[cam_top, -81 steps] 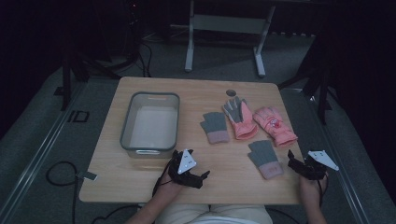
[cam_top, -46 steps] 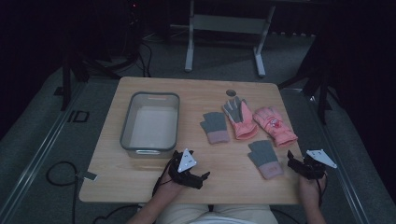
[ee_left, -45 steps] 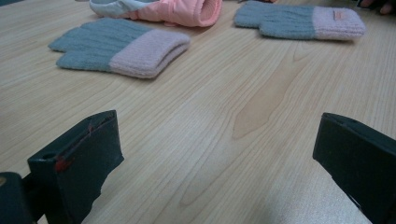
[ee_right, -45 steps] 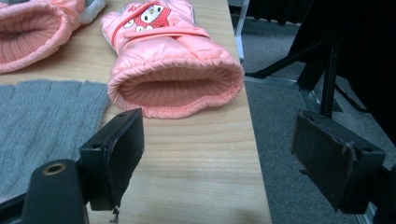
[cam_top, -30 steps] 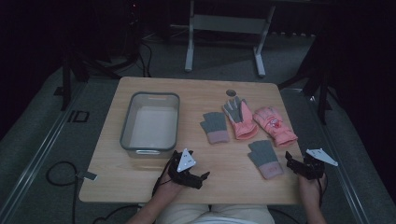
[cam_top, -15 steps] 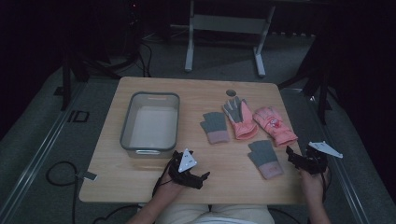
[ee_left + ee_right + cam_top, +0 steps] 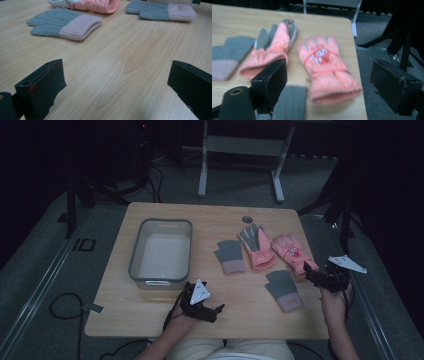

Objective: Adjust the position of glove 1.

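Observation:
Four gloves lie on the right half of the wooden table [image 7: 150, 320]. A grey knit glove with a pink cuff [image 7: 230, 256] [image 7: 65, 23] lies beside a pink glove with grey fingers [image 7: 256, 247] [image 7: 272, 50]. A pink glove with a printed patch [image 7: 290, 251] [image 7: 324, 67] is farthest right. A second grey knit glove [image 7: 284, 289] [image 7: 162, 11] lies nearer me. My right gripper [image 7: 312, 272] [image 7: 329, 85] hovers open just behind the printed glove's cuff. My left gripper [image 7: 217, 312] [image 7: 115, 85] rests open, low over bare wood at the front.
A clear plastic bin [image 7: 160, 251] stands on the left half of the table, just beyond my left gripper. A round hole [image 7: 247, 219] is in the tabletop behind the gloves. The table's right edge runs close under my right gripper. Dark floor and a stand lie beyond.
My right gripper has lifted and moved forward towards the cuff of the printed pink glove. The left gripper and the gloves have stayed put.

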Demonstrator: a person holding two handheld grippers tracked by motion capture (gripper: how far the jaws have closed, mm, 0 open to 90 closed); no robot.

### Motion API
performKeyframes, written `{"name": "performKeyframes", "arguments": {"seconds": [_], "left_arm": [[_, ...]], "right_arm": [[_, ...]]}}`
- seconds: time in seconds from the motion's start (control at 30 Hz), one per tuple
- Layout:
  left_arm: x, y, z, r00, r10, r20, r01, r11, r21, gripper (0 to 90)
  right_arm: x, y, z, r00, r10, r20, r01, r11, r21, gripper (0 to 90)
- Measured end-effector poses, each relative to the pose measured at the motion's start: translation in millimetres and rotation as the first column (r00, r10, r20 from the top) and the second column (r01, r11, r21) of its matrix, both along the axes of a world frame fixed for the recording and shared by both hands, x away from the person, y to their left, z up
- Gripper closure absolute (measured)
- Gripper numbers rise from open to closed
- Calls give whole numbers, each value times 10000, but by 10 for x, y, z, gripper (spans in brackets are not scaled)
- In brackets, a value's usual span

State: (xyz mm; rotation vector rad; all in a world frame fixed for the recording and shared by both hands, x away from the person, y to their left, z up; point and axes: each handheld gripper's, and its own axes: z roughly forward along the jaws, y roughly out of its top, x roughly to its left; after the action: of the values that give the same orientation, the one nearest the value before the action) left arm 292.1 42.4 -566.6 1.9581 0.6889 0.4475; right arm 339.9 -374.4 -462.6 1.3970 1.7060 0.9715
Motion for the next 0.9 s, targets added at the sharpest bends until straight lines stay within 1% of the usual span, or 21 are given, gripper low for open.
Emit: {"name": "performKeyframes", "arguments": {"seconds": [0.07,0.1,0.13,0.17,0.2,0.23,0.27,0.33,0.4,0.5,0.57,0.63,0.7,0.73,0.83,0.9], "left_arm": [[-3,-4,-1,10000,5,0,-5,10000,-22,7],[-4,-5,-1,10000,-15,3,15,10000,-6,7],[-4,-7,-1,10000,-33,6,33,10000,16,6],[-3,-8,-1,10000,-31,2,31,10000,61,7],[-3,-8,0,10000,-33,4,33,10000,61,6],[-2,-7,-1,10000,-40,6,40,10000,43,6],[-2,-7,-1,10000,-35,5,35,10000,39,7],[-3,-7,0,10000,-44,20,44,10000,61,6],[-2,-9,0,10000,-43,-14,43,10000,80,7],[2,-5,0,10000,-43,-16,43,9999,91,7],[2,-5,0,10000,-56,-26,56,10000,77,7],[1,-4,0,10000,-61,-21,61,10000,61,7],[-1,-5,-1,10000,-65,-22,65,10000,47,7],[0,-4,0,10000,-69,-16,70,10000,49,6],[1,-2,-1,9999,-94,-48,94,10000,6,6],[0,-4,-2,10000,-89,-43,89,10000,-11,7]], "right_arm": [[33,19,62,9997,212,-142,-207,9994,279,163],[53,31,84,9994,265,-199,-257,9988,415,182],[71,47,99,9989,366,-281,-352,9983,473,191],[90,62,107,9978,479,-456,-456,9977,493,186],[105,83,115,9970,479,-601,-452,9980,448,187],[114,106,118,9971,542,-541,-518,9977,438,188],[129,125,122,9958,703,-587,-676,9966,462,183],[156,173,127,9945,797,-680,-772,9963,390,162],[188,214,141,9924,943,-789,-902,9945,538,139],[217,259,166,9911,976,-903,-933,9943,512,135],[257,320,207,9885,1150,-986,-1082,9916,713,117],[281,367,233,9869,1285,-974,-1217,9899,727,111],[306,426,258,9863,1317,-990,-1260,9901,613,111],[317,454,271,9845,1440,-999,-1383,9884,621,110],[342,546,307,9807,1726,-920,-1703,9849,326,111],[361,604,326,9770,1951,-860,-1940,9808,209,135]]}}
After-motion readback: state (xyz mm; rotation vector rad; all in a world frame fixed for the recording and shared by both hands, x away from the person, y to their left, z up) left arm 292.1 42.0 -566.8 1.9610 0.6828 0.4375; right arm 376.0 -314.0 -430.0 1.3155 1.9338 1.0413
